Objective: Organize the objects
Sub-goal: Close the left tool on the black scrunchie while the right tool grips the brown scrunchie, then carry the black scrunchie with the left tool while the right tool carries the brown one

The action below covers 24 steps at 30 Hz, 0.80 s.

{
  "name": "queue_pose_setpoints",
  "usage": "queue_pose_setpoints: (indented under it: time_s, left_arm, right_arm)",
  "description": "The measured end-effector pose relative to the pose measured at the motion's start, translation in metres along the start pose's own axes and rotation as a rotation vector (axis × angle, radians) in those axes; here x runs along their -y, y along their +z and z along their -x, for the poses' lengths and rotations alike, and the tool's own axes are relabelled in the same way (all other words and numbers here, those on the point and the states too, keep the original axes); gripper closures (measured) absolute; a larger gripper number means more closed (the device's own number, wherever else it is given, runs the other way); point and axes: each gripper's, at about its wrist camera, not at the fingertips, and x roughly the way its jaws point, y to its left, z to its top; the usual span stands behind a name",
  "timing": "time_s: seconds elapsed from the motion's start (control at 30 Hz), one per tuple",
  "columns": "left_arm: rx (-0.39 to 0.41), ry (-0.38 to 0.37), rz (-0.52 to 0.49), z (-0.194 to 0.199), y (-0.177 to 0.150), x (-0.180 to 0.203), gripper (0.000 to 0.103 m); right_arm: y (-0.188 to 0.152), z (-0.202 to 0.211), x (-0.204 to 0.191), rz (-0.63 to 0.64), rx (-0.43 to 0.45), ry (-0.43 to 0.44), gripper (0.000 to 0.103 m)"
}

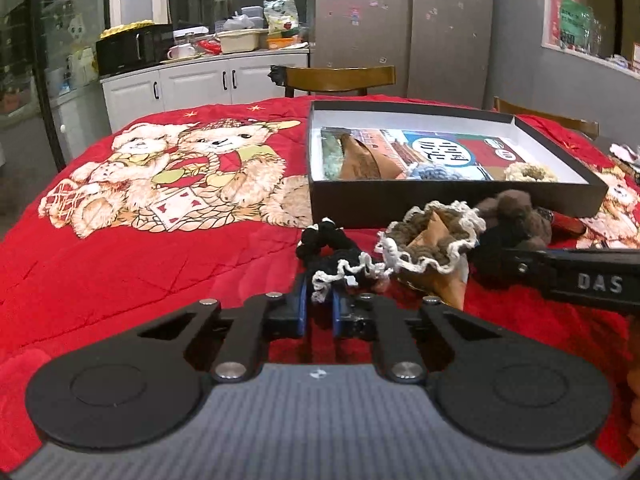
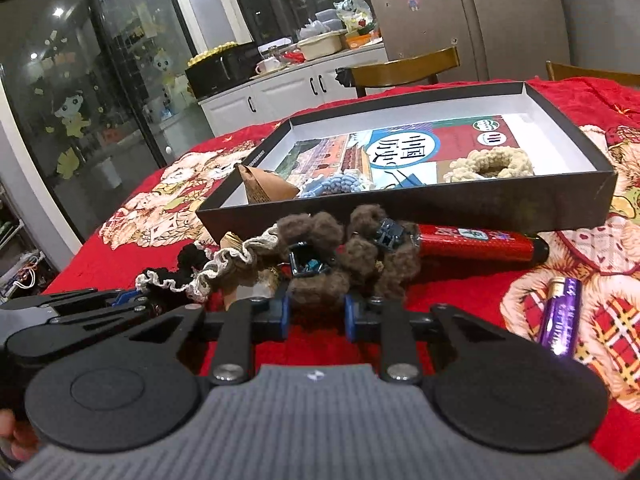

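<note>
A red quilted blanket [image 1: 120, 272] printed with teddy bears covers the whole table. On its far right part lies a shallow black box [image 2: 440, 210] with a white inside, and in it a printed sheet, a brown paper cone [image 2: 266, 188] at the left, a blue crocheted scrunchie [image 2: 340, 184] near the middle and a cream crocheted scrunchie [image 2: 492, 164] at the right.

Just in front of the box's near wall lies a cluster of loose items. A fuzzy brown scrunchie [image 2: 352, 256] with two dark clips on it sits at the middle. To its right a red tube [image 2: 476, 240] lies along the box wall. To its left is a brown scrunchie with white lace edging [image 1: 432, 240] lying on another paper cone, and left of that a black scrunchie with white trim [image 1: 340, 256]. A purple battery [image 2: 560, 320] lies alone on the near right.

The left gripper [image 1: 319, 314] has its blue-padded fingers drawn nearly together, pinching the near edge of the black scrunchie with white trim. The right gripper [image 2: 316, 316] has its fingers spread wider, on either side of the near lobe of the fuzzy brown scrunchie; whether they press it cannot be told.
</note>
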Motion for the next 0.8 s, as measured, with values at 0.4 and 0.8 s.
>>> queue_pose_setpoints:
  time_s: [0.4, 0.8]
  left_arm:
    - [0.078, 0.007, -0.017, 0.012, -0.002, 0.004, 0.089]
    - [0.151, -0.018, -0.032, 0.025, -0.004, 0.007, 0.089]
  right_arm:
    - [-0.003, 0.012, 0.002, -0.013, 0.048, 0.021, 0.075]
    - [-0.004, 0.022, 0.003, -0.021, 0.106, 0.076, 0.075]
